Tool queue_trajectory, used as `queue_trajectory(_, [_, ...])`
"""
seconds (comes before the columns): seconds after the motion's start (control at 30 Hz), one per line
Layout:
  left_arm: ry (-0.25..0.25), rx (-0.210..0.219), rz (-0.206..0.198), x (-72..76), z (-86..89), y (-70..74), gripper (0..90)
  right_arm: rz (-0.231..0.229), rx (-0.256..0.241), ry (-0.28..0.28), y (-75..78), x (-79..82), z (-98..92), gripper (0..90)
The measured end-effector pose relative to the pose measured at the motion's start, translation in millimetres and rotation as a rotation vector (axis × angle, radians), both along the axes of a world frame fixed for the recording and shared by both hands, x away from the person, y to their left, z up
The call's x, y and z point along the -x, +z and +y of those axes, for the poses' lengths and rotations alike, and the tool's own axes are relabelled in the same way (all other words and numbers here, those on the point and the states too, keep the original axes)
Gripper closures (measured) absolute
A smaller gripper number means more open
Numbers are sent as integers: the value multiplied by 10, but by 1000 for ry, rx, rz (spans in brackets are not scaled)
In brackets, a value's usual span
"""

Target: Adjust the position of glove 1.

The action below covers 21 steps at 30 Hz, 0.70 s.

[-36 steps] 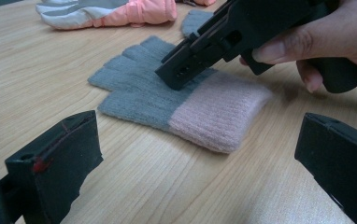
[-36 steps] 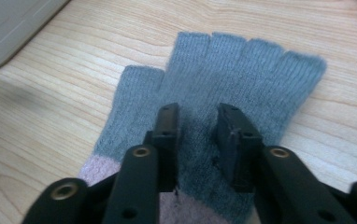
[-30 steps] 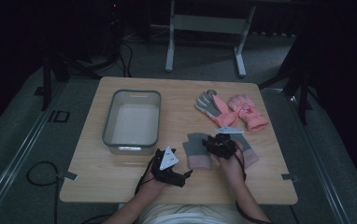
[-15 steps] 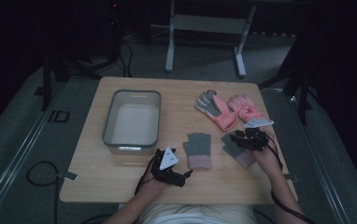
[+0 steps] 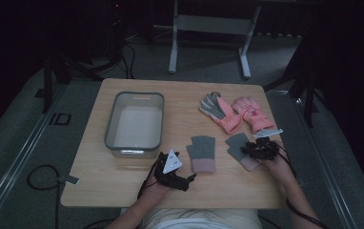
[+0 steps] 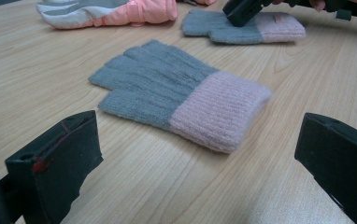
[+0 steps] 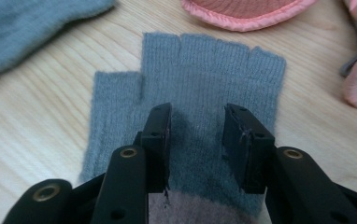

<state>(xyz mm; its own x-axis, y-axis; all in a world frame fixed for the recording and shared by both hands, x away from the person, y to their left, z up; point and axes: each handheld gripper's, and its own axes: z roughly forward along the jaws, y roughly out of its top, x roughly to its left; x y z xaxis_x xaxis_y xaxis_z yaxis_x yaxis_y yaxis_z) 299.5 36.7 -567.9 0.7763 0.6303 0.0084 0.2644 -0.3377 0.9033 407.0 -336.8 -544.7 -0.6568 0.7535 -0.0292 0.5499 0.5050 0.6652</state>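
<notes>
Two grey knit gloves with pink cuffs lie flat near the table's front. One knit glove (image 5: 202, 152) (image 6: 181, 98) rests just ahead of my left gripper (image 5: 187, 179) (image 6: 195, 135), whose jaws stand wide open with nothing between them. The other knit glove (image 5: 237, 145) (image 7: 204, 88) (image 6: 260, 28) lies to the right. My right gripper (image 5: 245, 150) (image 7: 197, 112) is over its palm, jaws a little apart and open, tips down at the fabric. Two pink padded gloves (image 5: 220, 112) (image 5: 251, 113) lie behind.
A grey rectangular bin (image 5: 135, 95) stands at the table's left, with nothing visible in it. Bare wood (image 5: 189, 102) runs between the bin and the gloves. The table's right edge (image 5: 281, 157) is close to my right hand.
My right gripper carried one knit glove to the right, off the other one, and now rests over it lying flat. The left gripper has stayed put.
</notes>
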Motion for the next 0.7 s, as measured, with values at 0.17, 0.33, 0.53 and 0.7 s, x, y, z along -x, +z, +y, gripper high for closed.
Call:
queue_trajectory(0.17, [0, 1, 1, -1, 1, 0, 0, 1, 18, 10, -6, 10, 37, 735])
queue_trajectory(0.33, [1, 4, 5, -5, 4, 0, 0, 10, 14, -11, 10, 33, 43, 834])
queue_trajectory(0.53, [0, -2, -3, 2, -1, 0, 0, 5, -37, -80, 185, 160, 55, 851])
queue_trajectory(0.7, [0, -2, -1, -1, 0, 0, 0, -79, -102, -155, 552, 412, 83, 852])
